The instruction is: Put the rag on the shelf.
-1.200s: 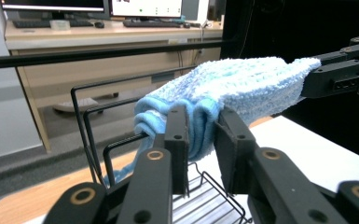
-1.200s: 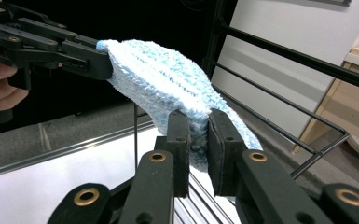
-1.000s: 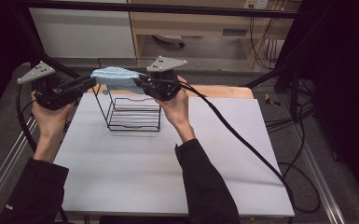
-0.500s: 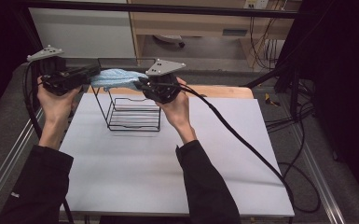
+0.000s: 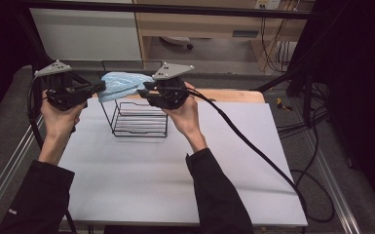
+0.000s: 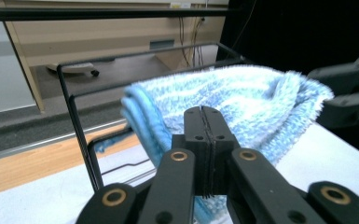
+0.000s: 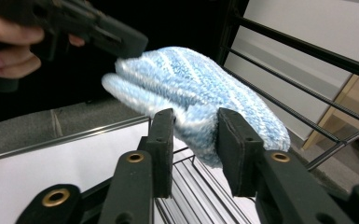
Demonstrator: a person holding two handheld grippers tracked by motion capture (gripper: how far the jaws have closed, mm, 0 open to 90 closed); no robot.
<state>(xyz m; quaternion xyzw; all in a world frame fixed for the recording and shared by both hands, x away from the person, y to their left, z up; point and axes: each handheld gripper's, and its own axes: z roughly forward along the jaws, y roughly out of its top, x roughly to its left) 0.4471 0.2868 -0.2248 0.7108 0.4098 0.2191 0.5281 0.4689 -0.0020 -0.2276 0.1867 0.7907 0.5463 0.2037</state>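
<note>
While the cloth is hanging over the rack, here's how it's all sitting:

cloth: fluffy blue cloth (image 5: 119,85) is draping over the top rail of the rack (image 5: 140,119), at the far side of the table (image 5: 175,185).
long axis: it's running across the table, one end reaching toward each gripper, up in the air between them.
left gripper: left gripper (image 5: 97,88) is sitting at the cloth's left end; in its own view the jaws are pressing flat together with the cloth (image 6: 242,100) right behind the tips. Can't tell if any fabric is getting pinched.
right gripper: right gripper (image 5: 143,92) is hanging at the cloth's right end, jaws spread apart, with the cloth (image 7: 200,93) bulging into the gap.
hard to see: the cloth's underside is getting lost behind the jaws, and the rack's front wires are cut off in the gripper views.
room: near half of the table is lying bare; the rack is standing near the far edge, with a wooden strip (image 5: 234,95) just behind.
</note>
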